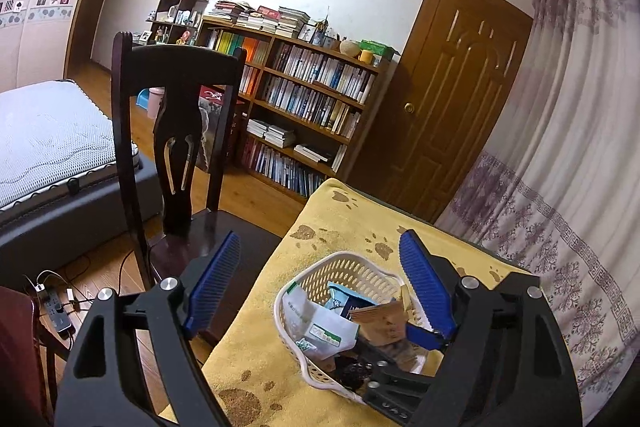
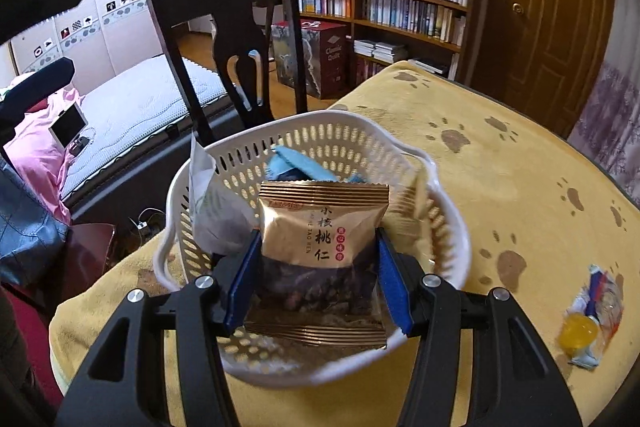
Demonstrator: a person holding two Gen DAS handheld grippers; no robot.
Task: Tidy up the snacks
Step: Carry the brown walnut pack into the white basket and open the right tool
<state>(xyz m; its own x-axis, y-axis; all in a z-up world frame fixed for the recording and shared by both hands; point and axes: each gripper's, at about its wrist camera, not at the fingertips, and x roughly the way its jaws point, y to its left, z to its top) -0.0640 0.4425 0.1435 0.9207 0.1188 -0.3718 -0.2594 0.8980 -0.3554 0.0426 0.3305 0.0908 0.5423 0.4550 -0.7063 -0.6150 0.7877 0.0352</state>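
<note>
While pinched between the blue pads [image 2: 394,287] of the right gripper [image 2: 318,283], the walnut packet [image 2: 322,227] is hanging upright over the near rim of the basket [image 2: 448,223], gold top up, dark clear window low, bottom seam just above the rim. Showing in the left view too, as the tan packet [image 1: 380,323] leaning among the others, with the right gripper [image 1: 400,359] reaching in from below. Sitting already inside the basket [image 1: 320,267]: a white pouch [image 1: 316,323] with green print propped against the left wall and a blue packet [image 1: 340,297] behind. Seen from the right wrist, white pouch [image 2: 212,211] at the left wall, blue packet [image 2: 296,167] at the back.

Resting on the yellow paw-print cloth [image 2: 500,179], well to the right of the basket, a small wrapped snack [image 2: 592,319] with an orange-yellow lump at its near end.

Hovering with jaws spread wide and gripping nothing, the left gripper [image 1: 320,275], its right pad above the basket's right side, its left pad out over the chair [image 1: 176,67] seat beside the table.

Standing farther back: a bookcase [image 1: 304,95] crammed with books, a brown door [image 1: 452,87], a patterned curtain [image 1: 560,147], a bed [image 1: 52,135] with a bare mattress
</note>
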